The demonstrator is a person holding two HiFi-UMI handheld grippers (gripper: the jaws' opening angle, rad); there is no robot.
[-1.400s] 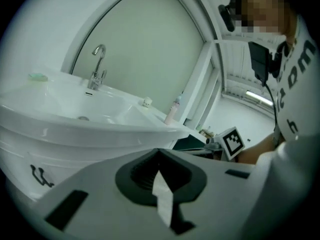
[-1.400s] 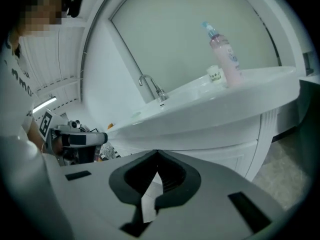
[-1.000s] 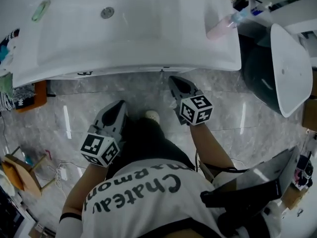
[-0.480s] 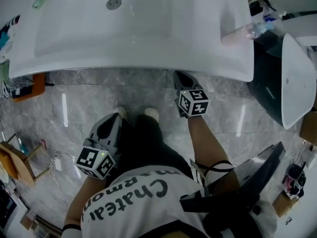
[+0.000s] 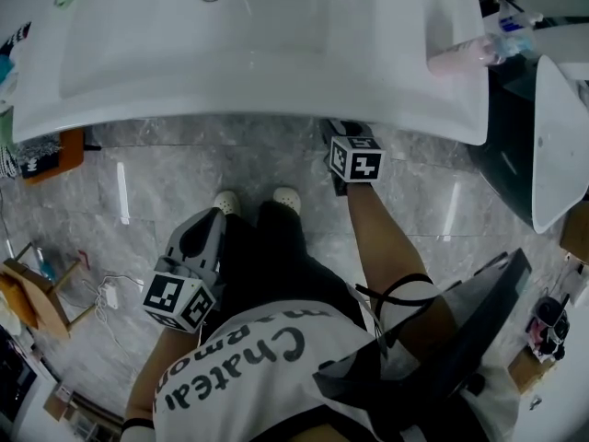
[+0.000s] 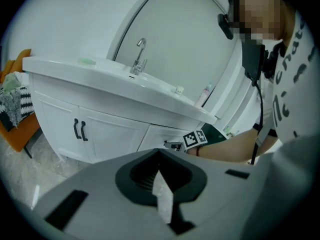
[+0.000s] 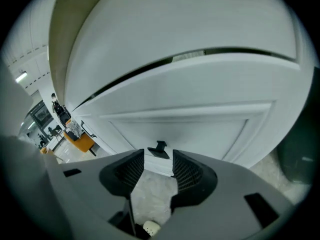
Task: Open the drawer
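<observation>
The white drawer front fills the right gripper view, with a small black handle at its lower middle. My right gripper points at that handle. Its jaws are opening and nothing is between them; the handle sits just beyond the tips. In the head view the right gripper reaches under the basin's front rim, which partly hides it. My left gripper hangs back beside the person's leg, apart from the vanity. The left gripper is shut, and only a thin pale sliver shows between its jaws.
Two cabinet doors with black handles stand left of the drawer, below the basin and tap. An orange stool is at the far left. A white bowl-shaped fixture stands at the right. The person's shoes rest on grey marble floor.
The right gripper has moved forward and down, from open floor to under the basin rim. The left gripper has drifted back and lower, toward the person.
</observation>
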